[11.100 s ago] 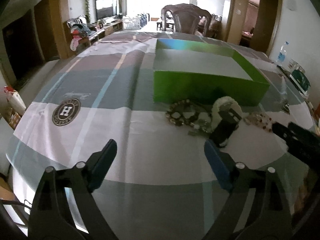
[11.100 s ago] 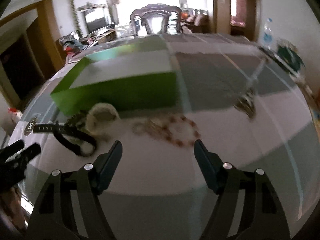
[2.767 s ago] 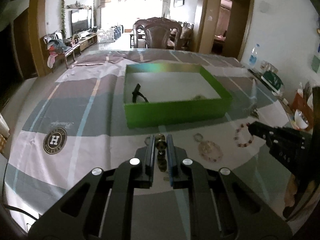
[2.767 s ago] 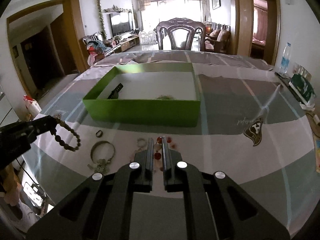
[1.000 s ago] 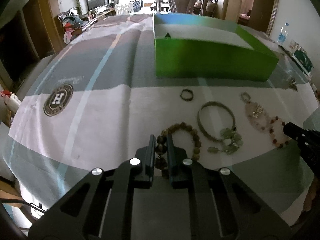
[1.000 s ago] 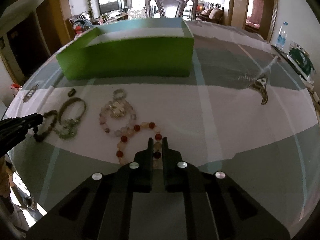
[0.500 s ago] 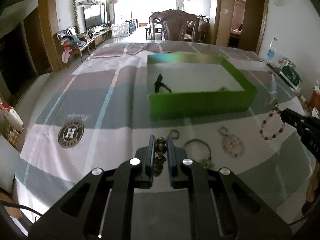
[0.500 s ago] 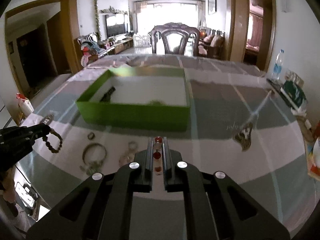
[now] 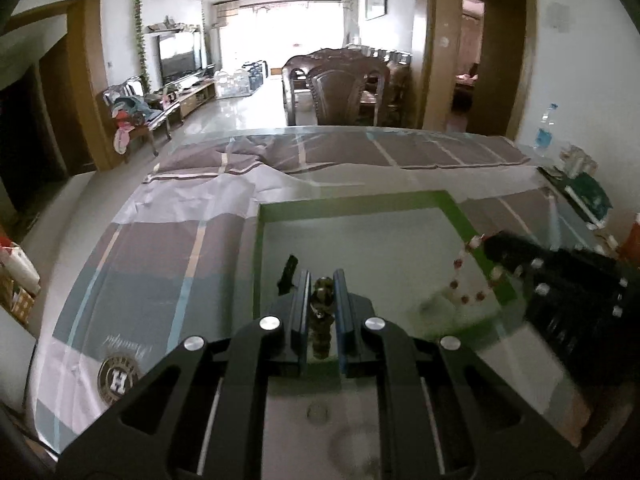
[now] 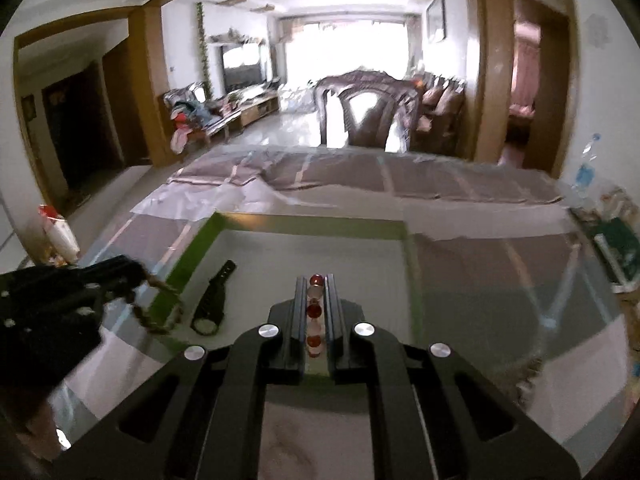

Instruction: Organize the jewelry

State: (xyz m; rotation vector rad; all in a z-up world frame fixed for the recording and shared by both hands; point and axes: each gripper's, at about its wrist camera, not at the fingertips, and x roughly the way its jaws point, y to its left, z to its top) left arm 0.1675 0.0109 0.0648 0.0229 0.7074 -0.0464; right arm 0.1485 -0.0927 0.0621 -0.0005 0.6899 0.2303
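Note:
The green box (image 9: 352, 202) with a white floor lies on the table; it also shows in the right wrist view (image 10: 308, 226). My left gripper (image 9: 322, 280) is shut on a brown bead bracelet (image 9: 323, 300), held over the box's near left part. In the right wrist view it (image 10: 136, 276) hangs the brown beads (image 10: 158, 308) at the box's left wall. My right gripper (image 10: 315, 280) is shut on a red and white bead bracelet (image 10: 314, 312) over the box. In the left wrist view it (image 9: 490, 242) dangles those beads (image 9: 466, 280) over the box's right side. A black watch (image 10: 212, 300) lies inside.
A checked cloth under glass covers the table (image 9: 180, 260). A round H logo (image 9: 118, 378) sits at the near left. A ring (image 9: 318, 412) lies in front of the box. A green packet (image 10: 618, 248) and a water bottle (image 9: 544, 130) stand at the right edge. Dark chairs (image 9: 344, 92) stand beyond the table.
Both grippers have risen and moved forward with their bracelets, from in front of the box to above it. The box now fills the lower middle of both views.

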